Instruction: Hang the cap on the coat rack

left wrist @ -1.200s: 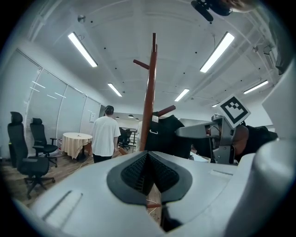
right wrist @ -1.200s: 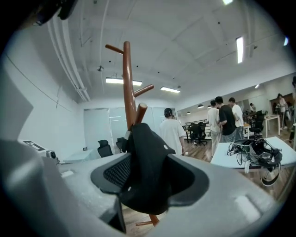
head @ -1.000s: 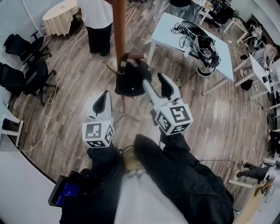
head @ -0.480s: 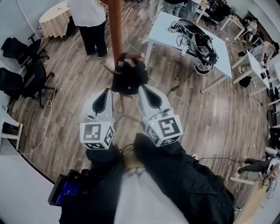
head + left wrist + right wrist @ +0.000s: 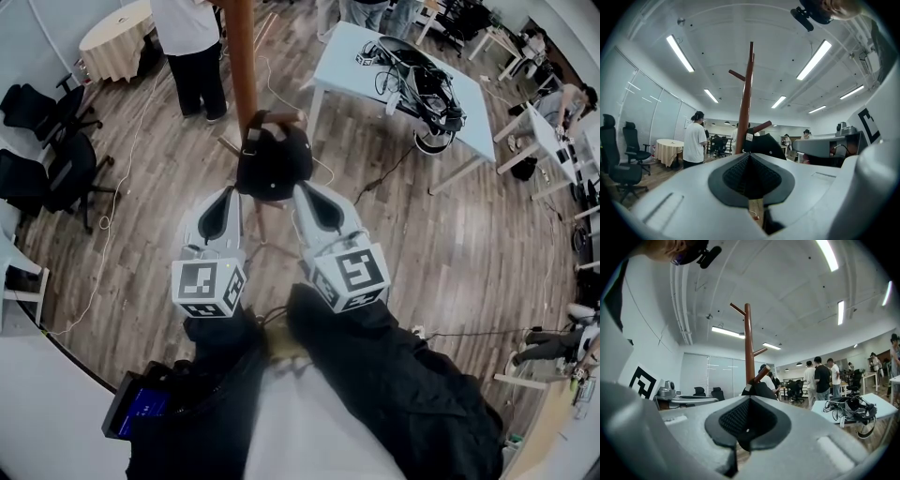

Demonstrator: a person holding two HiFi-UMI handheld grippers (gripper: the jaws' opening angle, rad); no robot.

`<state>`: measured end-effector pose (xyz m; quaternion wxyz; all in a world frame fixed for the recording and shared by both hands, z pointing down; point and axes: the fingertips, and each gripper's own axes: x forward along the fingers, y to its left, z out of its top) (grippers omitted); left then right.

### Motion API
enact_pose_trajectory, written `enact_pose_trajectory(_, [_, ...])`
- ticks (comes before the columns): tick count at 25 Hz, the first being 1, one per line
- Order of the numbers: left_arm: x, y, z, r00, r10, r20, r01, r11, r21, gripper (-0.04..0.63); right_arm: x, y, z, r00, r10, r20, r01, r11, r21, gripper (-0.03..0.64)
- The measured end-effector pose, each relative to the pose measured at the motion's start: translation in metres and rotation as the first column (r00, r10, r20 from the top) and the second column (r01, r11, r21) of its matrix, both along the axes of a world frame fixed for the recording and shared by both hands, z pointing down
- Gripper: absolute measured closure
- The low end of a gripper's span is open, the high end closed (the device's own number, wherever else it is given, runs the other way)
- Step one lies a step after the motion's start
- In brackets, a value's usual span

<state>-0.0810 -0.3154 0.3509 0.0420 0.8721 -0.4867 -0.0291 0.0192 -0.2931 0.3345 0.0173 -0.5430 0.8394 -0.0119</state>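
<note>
The black cap (image 5: 273,163) hangs on a lower peg of the brown coat rack (image 5: 241,66), free of both grippers. My left gripper (image 5: 225,202) and right gripper (image 5: 314,201) sit side by side just below the cap, both shut with nothing between the pads. In the left gripper view the cap (image 5: 765,145) hangs beside the coat rack's pole (image 5: 746,103), beyond the shut left gripper (image 5: 750,174). The right gripper view shows the cap (image 5: 760,390) on its slanted peg past the shut right gripper (image 5: 749,417).
A person in a white shirt (image 5: 190,42) stands behind the rack. A white table (image 5: 349,62) with cables and a headset is at the right. Black office chairs (image 5: 52,141) and a round clothed table (image 5: 114,37) are at the left. Cables trail on the wood floor.
The right gripper, open close to the cap a second ago, has shut and drawn back beside the left gripper. The cap stays hanging on the peg.
</note>
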Motion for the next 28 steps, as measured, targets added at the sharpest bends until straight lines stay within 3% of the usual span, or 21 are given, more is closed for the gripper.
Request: enact_pose_trajectory(28, [0.006,-0.005,0.007,1.000,0.001,0.001,-0.001,1.000,-0.009,0.594,0.005,-0.004,0.007,1.000,0.012,0.000,-0.012,1.000,-0.004,0.620])
